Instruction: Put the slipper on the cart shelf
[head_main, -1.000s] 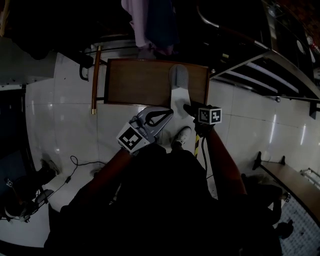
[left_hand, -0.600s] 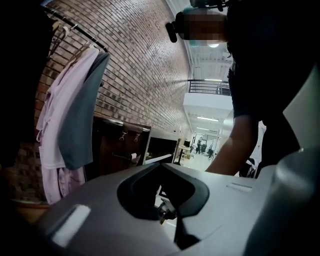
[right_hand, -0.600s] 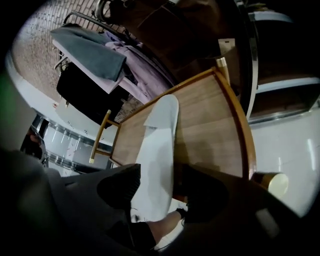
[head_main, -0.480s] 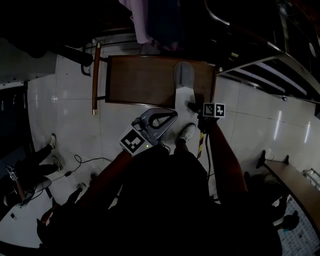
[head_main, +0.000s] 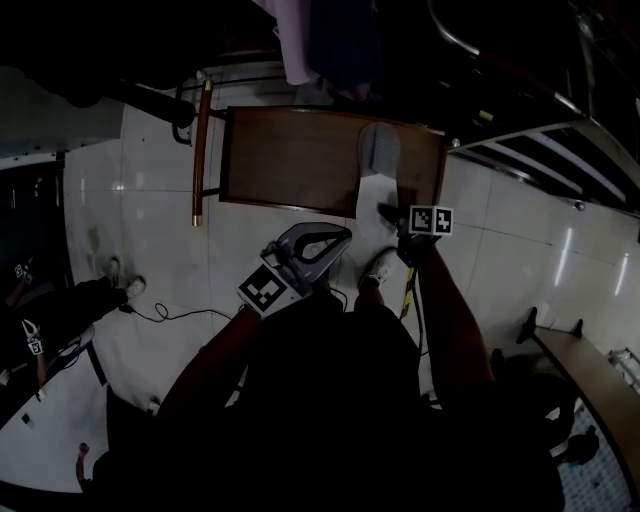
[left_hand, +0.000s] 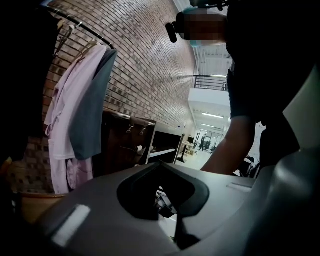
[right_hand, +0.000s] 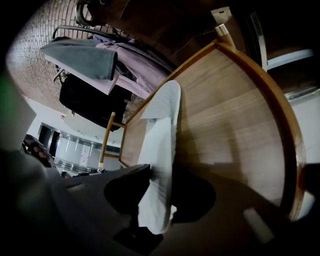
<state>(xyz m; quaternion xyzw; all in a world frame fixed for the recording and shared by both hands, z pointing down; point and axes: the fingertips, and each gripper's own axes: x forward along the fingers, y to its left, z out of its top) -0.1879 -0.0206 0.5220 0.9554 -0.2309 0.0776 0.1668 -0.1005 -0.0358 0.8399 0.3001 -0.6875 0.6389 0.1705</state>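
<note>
The slipper (head_main: 377, 165) lies on the wooden cart shelf (head_main: 290, 160), towards the shelf's right end. Its long axis runs from the near edge straight away from the person. The grey toe cap points away, towards the hanging clothes (right_hand: 100, 60), and the white heel end points back at the person. The right hand-held gripper (head_main: 388, 212) is at that heel end. In the right gripper view its jaws are closing on the slipper (right_hand: 162, 140), one jaw on each side of the heel and both against it, with the rest of the slipper running out ahead over the shelf board (right_hand: 225, 115). That camera is rolled, so the shelf shows as a tilted plane on the right. The left hand-held gripper (head_main: 340, 235) hangs over the white tiled floor (head_main: 150, 250), just short of the shelf's near edge and apart from the slipper. Its jaws are together and empty, as the closed grey loop in the left gripper view (left_hand: 162, 167) confirms. The heel tip is covered by the right jaws, so it cannot be told whether the heel overhangs the shelf edge. The head view is very dark: its top is black, and the person's body blocks the lower middle, with only one shoe (head_main: 375, 268) showing below the shelf. In the left gripper view the gripper's own shell fills the lower half.
</note>
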